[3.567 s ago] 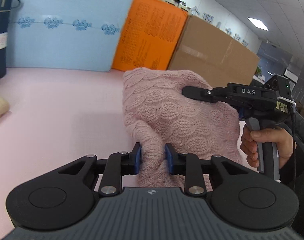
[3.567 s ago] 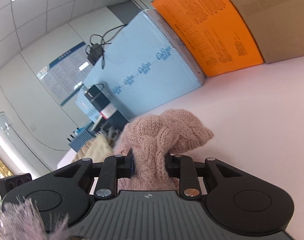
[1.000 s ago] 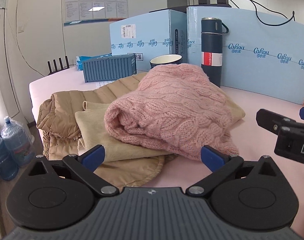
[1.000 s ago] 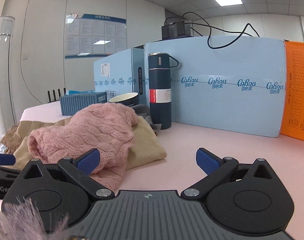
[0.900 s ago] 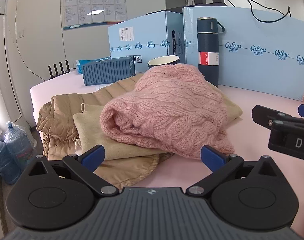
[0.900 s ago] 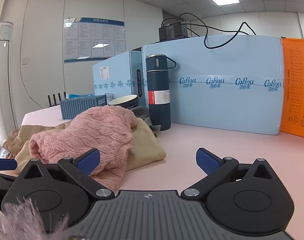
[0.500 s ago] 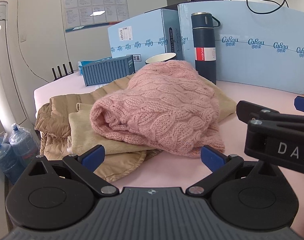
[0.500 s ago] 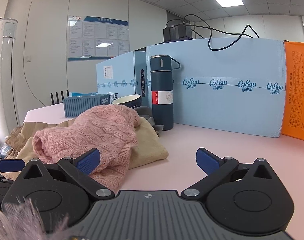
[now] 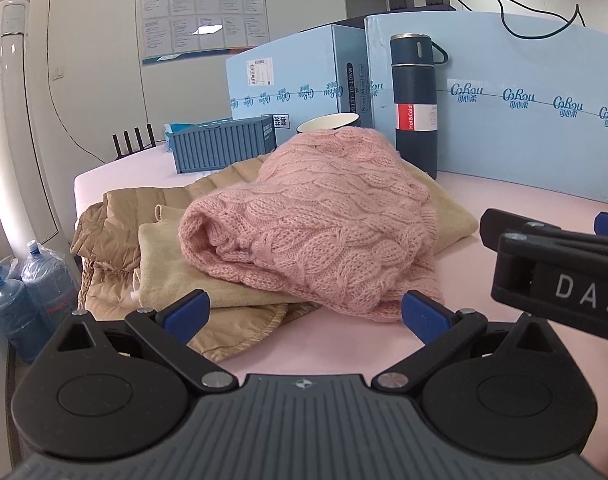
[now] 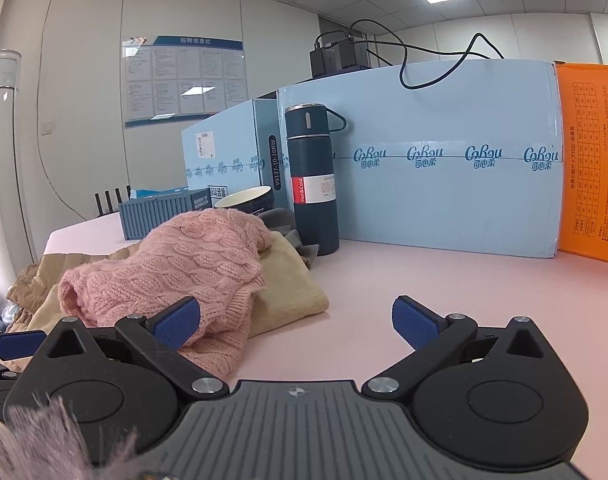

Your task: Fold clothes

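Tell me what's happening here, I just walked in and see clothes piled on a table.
A person is folding clothes with a handheld gripper in each hand. The pink knit sweater lies bundled on top of a beige garment and a tan quilted jacket on the pink table. The left gripper and right gripper are both open and empty, held just short of the pile.

pink cable-knit sweater (image 9: 316, 216); beige garment (image 9: 171, 264) beneath; pink table (image 10: 464, 280); navy flask (image 10: 314, 180).
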Motion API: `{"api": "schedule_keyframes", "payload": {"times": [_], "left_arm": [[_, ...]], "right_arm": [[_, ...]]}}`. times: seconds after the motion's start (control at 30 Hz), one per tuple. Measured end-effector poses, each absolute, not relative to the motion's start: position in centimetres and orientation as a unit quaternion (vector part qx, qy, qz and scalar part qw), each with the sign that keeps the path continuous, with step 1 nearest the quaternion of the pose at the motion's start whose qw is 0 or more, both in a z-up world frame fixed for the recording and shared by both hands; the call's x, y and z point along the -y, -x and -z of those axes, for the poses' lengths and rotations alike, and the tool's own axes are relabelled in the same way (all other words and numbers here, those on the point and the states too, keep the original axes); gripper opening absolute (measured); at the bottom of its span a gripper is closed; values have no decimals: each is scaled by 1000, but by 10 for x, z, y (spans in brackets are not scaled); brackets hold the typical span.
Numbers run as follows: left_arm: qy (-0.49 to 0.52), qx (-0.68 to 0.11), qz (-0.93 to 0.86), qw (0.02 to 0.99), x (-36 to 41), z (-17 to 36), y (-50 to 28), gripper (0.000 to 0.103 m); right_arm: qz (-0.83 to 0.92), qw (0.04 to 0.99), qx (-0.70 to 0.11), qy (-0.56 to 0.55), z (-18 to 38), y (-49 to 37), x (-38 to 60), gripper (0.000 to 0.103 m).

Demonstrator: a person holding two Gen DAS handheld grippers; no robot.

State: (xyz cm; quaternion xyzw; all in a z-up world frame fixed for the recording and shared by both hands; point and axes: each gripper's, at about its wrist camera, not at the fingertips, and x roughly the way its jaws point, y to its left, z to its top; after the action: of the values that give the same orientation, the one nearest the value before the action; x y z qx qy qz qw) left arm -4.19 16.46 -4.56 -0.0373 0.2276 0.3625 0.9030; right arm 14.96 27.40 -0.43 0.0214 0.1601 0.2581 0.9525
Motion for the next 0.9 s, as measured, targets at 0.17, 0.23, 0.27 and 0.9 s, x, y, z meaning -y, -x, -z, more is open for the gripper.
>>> {"api": "schedule_keyframes", "payload": {"times": [0.17, 0.23, 0.27, 0.9], "left_arm": [[53, -234, -371, 897, -170, 50, 42, 103], [56, -234, -372, 896, -171, 50, 42, 103], [57, -234, -372, 896, -171, 51, 42, 103], [64, -237, -367, 897, -175, 54, 42, 103]], "right_arm": [[-239, 955, -173, -14, 6, -152, -275, 103], [-234, 956, -178, -15, 7, -153, -274, 103], [-231, 956, -180, -16, 7, -154, -273, 103], [-201, 960, -197, -10, 11, -159, -274, 103]]}}
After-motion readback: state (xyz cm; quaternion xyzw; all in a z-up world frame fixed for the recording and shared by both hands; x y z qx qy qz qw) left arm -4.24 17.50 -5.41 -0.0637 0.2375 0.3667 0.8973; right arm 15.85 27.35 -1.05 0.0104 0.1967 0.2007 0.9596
